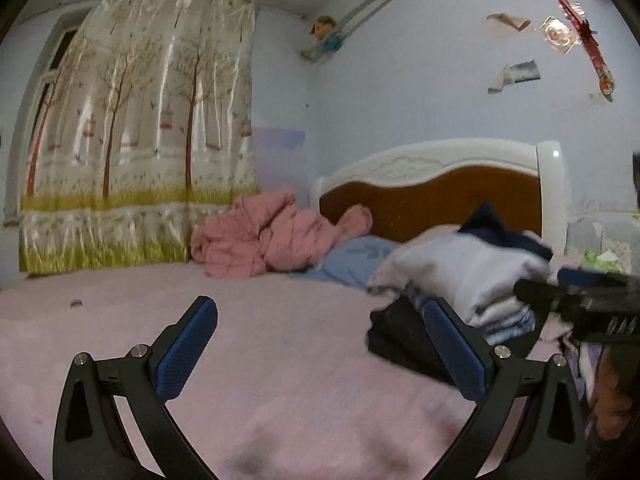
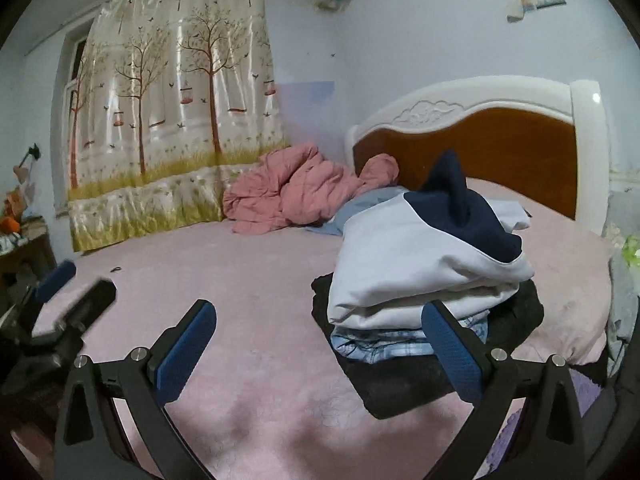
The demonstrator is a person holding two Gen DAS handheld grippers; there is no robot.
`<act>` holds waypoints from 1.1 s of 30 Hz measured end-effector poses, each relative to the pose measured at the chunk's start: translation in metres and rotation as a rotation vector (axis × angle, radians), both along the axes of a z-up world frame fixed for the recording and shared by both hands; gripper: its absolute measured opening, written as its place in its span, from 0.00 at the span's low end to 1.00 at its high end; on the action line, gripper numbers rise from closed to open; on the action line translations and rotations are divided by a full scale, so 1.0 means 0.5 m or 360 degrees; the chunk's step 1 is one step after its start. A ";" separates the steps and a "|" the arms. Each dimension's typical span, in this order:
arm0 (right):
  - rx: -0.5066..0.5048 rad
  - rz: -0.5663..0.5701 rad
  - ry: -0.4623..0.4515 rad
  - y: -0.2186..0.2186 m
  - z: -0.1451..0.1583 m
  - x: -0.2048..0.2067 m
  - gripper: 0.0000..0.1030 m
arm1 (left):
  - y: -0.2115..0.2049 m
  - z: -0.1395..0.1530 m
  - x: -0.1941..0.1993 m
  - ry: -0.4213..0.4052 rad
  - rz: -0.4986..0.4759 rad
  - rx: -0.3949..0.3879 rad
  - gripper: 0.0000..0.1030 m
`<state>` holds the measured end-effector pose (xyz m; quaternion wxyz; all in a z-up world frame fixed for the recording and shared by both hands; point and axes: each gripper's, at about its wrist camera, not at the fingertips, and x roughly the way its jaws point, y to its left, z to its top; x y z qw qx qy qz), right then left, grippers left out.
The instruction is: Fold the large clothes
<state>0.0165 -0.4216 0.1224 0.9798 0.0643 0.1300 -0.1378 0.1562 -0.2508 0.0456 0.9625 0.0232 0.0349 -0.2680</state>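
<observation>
Both grippers released above the bed; folded stack at right.

Left gripper and right gripper: jaws spread wide, nothing between them. The stack of folded clothes, white-and-navy garment uppermost, rests on the pink bed near the headboard. A crumpled pink quilt lies beyond, against the curtain.

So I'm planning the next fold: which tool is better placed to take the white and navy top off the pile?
Probably the right tool: open, with the top just ahead of its right finger. The left tool, also open, faces mostly bare pink bedspread.
</observation>
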 end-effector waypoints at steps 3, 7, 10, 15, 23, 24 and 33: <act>0.0059 0.0081 0.0112 0.022 -0.014 0.018 1.00 | 0.017 -0.030 0.023 0.0116 -0.0022 0.0060 1.00; 0.0058 -0.0065 0.0084 0.045 -0.054 0.018 1.00 | 0.038 -0.065 0.039 0.0118 -0.0012 0.0028 1.00; 0.0055 -0.0239 0.0076 0.052 -0.105 0.023 1.00 | 0.042 -0.093 0.064 0.0138 0.0009 0.0036 1.00; 0.0031 -0.0311 0.0079 0.061 -0.172 0.070 1.00 | 0.041 -0.134 0.099 0.0195 0.0001 0.0060 1.00; -0.0005 -0.0317 0.0114 0.047 -0.233 0.132 1.00 | 0.017 -0.148 0.088 0.0144 0.0020 0.0150 1.00; -0.0004 -0.0319 0.0103 0.047 -0.234 0.130 1.00 | 0.016 -0.148 0.087 0.0139 0.0025 0.0153 1.00; -0.0017 -0.0382 0.0059 0.048 -0.242 0.110 1.00 | 0.028 -0.142 0.093 0.0124 0.0073 0.0111 1.00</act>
